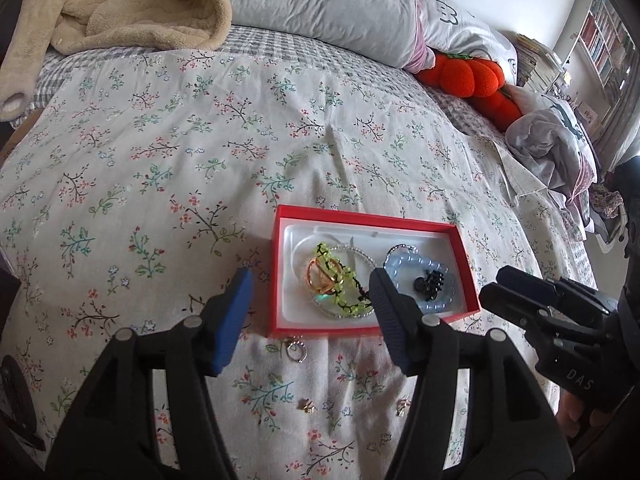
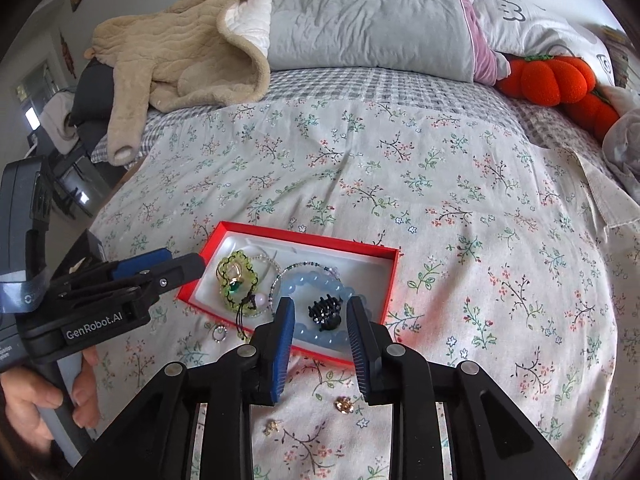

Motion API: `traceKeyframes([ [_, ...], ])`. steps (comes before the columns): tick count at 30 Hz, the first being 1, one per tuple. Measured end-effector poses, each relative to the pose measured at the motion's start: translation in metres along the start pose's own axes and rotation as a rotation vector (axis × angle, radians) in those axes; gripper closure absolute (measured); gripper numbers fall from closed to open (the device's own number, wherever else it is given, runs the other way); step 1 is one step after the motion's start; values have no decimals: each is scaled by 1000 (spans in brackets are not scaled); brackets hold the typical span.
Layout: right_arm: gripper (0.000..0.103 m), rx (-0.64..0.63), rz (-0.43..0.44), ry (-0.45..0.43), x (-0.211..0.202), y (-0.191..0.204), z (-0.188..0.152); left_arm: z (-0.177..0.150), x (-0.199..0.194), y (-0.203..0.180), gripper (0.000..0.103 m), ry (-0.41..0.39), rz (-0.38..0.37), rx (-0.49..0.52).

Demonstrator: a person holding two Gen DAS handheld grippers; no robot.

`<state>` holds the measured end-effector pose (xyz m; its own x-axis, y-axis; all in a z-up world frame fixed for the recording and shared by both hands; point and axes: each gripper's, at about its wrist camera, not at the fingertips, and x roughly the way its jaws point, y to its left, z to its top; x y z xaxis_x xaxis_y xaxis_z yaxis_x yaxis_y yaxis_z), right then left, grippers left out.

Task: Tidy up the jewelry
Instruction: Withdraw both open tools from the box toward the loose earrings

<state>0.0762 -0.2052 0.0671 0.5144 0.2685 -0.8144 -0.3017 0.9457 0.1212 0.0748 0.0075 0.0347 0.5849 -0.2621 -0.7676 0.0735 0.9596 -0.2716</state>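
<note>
A red box (image 1: 276, 272) (image 2: 390, 276) with a white lining lies on the flowered bedspread. It holds a blue bead bracelet (image 1: 404, 264) (image 2: 316, 282), a black hair claw (image 1: 430, 282) (image 2: 325, 311), a yellow-green bracelet (image 1: 340, 276) (image 2: 236, 276), orange rings and a clear bead strand. A silver ring (image 1: 295, 350) (image 2: 219, 334) and two small gold earrings (image 1: 307, 406) (image 2: 343, 403) (image 2: 272, 426) lie on the spread in front of the box. My left gripper (image 1: 310, 296) (image 2: 160, 266) is open and empty over the box's near left corner. My right gripper (image 2: 320, 316) (image 1: 496, 292) is open and empty over the hair claw.
A beige fleece jacket (image 2: 180, 52) and grey pillows (image 2: 372, 16) lie at the head of the bed. Orange plush pumpkins (image 1: 472, 76) (image 2: 552, 78) sit at the back right beside crumpled bedding (image 1: 552, 140). The bed's edge drops off at the left.
</note>
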Motion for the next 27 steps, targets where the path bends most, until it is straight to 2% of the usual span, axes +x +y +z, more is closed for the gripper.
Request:
traceKeyframes([
  [2, 37, -2, -5, -4, -6, -2, -8, -6, -2, 2, 36, 9, 20, 13],
  [3, 35, -2, -8, -13, -9, -3, -12, -9, -3, 2, 34, 15, 27, 23],
  [7, 35, -18, -29, -3, -17, -6, -25, -24, -6, 2, 22, 30, 51, 62],
  [10, 35, -29, -43, 11, -20, -6, -34, -35, -6, 2, 19, 46, 75, 88],
  [13, 30, -42, -57, 16, -21, -5, -44, -49, -4, 4, 18, 62, 99, 103],
  [19, 26, -78, -103, 29, -14, 1, -66, -76, 0, 7, 18, 104, 117, 150],
  [22, 25, -89, -117, 58, -4, 3, -79, -87, 2, 10, 18, 100, 131, 176],
  [27, 25, -132, -138, 129, 17, 10, -103, -99, -1, 16, 18, 43, 169, 214],
])
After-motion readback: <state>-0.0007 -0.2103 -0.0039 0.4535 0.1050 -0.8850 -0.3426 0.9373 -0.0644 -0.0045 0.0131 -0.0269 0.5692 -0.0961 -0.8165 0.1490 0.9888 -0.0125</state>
